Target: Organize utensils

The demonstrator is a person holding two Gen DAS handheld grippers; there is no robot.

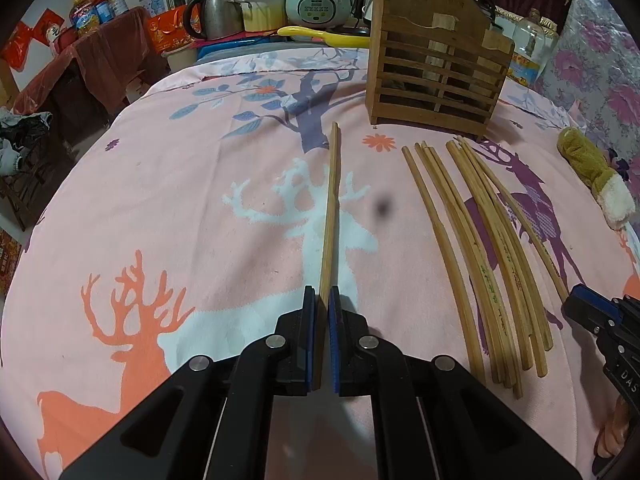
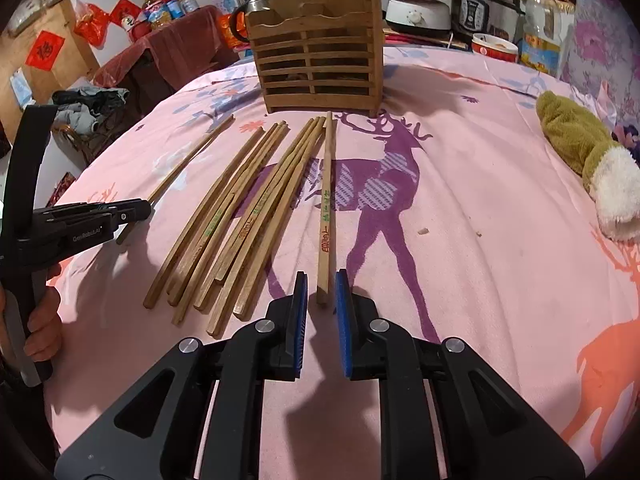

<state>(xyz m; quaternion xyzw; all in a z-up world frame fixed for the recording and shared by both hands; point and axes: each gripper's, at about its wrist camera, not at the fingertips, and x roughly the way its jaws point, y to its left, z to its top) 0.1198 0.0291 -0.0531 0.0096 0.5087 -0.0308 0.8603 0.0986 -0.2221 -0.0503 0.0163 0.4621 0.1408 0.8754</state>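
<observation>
Pink cloth printed with deer covers the table; kitchen clutter crowds the far edge: a rice cooker, a kettle, an oil bottle. A plush toy lies at the right.

Wooden chopstick holder stands upright at the far side, slatted front toward the cameras. Through the slats I cannot tell whether anything is inside yet.

Left tongs are pressed together on the near end of a chopstick pair, which points away toward the holder. From the right wrist view the pair appears to rest on or just above the cloth; I cannot tell which.

Right tongs are spread, one finger on each side of the near end of a single chopstick marked with red and green characters. No contact visible yet. This stick lies just right of the loose bundle, its far tip close to the holder's base.

Bundle: roughly ten sticks fanned on the cloth between the two tongs, near ends uneven.

Progress, as I judge it: early. Nearly all chopsticks are on the cloth; one pair is gripped, one stick lined up for a grip. Left to do: carry these to the holder, drop them in, then work through the bundle.
</observation>
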